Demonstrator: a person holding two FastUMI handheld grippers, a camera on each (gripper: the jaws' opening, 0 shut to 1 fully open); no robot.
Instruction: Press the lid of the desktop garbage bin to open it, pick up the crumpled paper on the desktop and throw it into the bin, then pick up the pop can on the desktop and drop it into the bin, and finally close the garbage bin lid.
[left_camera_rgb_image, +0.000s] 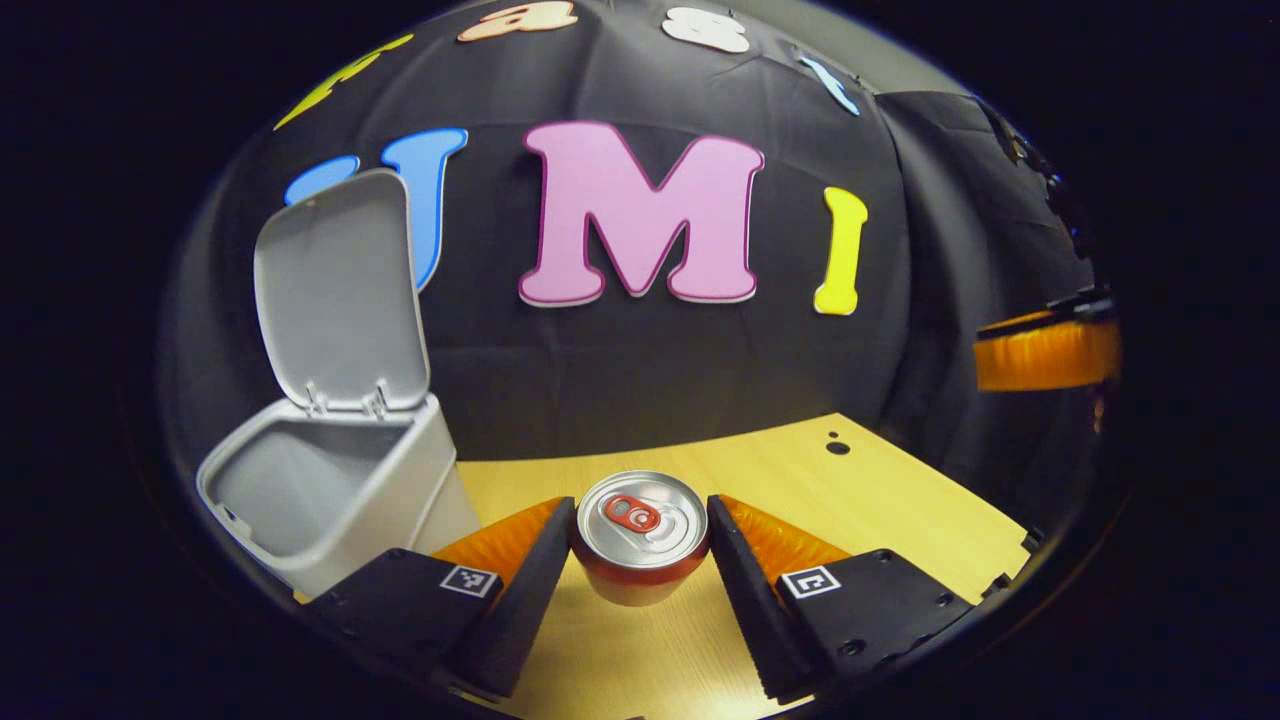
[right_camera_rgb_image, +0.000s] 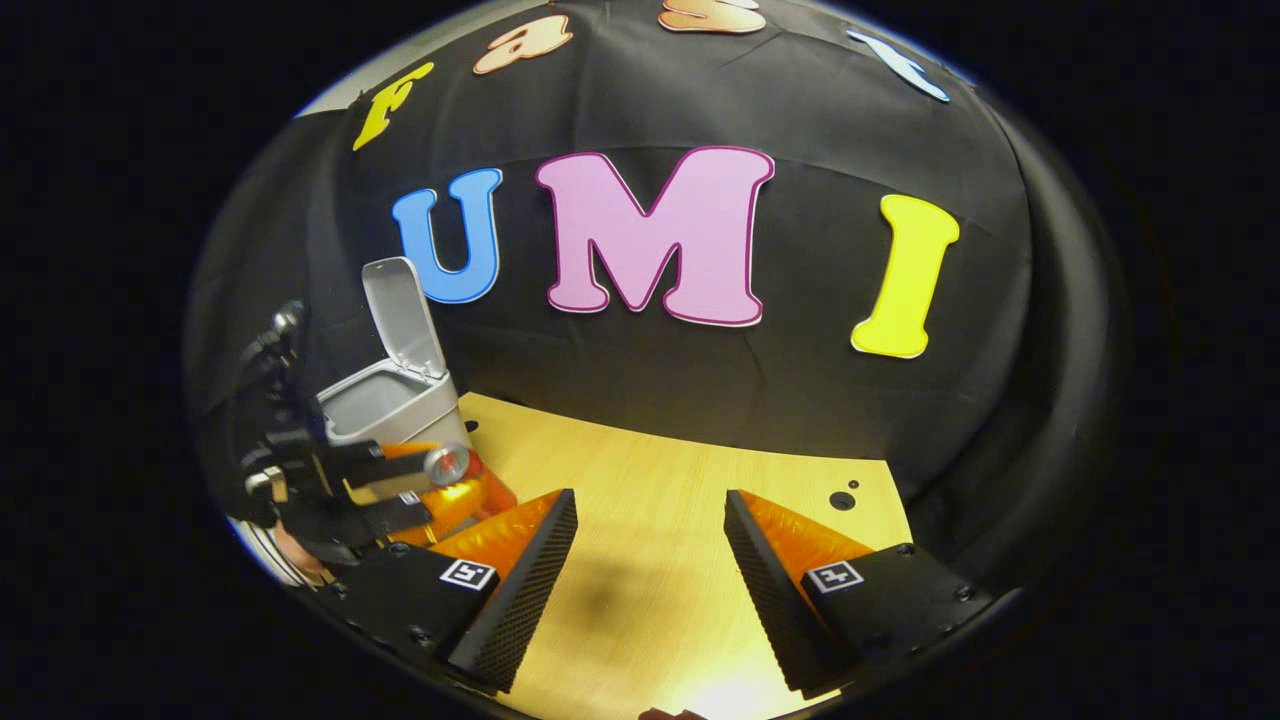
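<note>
The can (left_camera_rgb_image: 640, 535) sits upright between the fingers of your left gripper (left_camera_rgb_image: 640, 545), its silver top and red pull tab facing the camera. Both inner pads press against its sides, so the jaws are closed narrow on it and holding it. From the left gripper view you cannot tell for sure whether its base touches the wooden table (left_camera_rgb_image: 860, 500) or hangs just above it. In the right gripper view the can (right_camera_rgb_image: 447, 464) shows small at the far left, gripped in your left gripper (right_camera_rgb_image: 440, 480) just in front of the bin and looking raised off the tabletop.

The bin (left_camera_rgb_image: 330, 490) stands to the left of the can in the left gripper view, near the back of the table against the black cloth wall (left_camera_rgb_image: 640, 370). Its lid (left_camera_rgb_image: 335, 290) is swung up and stands nearly upright on its rear hinge, leaving the grey inside open. What lies at the bottom of the bin is hidden from here.

Your right gripper (right_camera_rgb_image: 650, 555) hangs over bare tabletop (right_camera_rgb_image: 650, 480), well apart from the can and the bin. Its jaws stand wide with nothing between them. Its finger (left_camera_rgb_image: 1045, 350) also shows at the right edge of the left gripper view. A small dark hole (right_camera_rgb_image: 842, 500) marks the table near its right finger.
</note>
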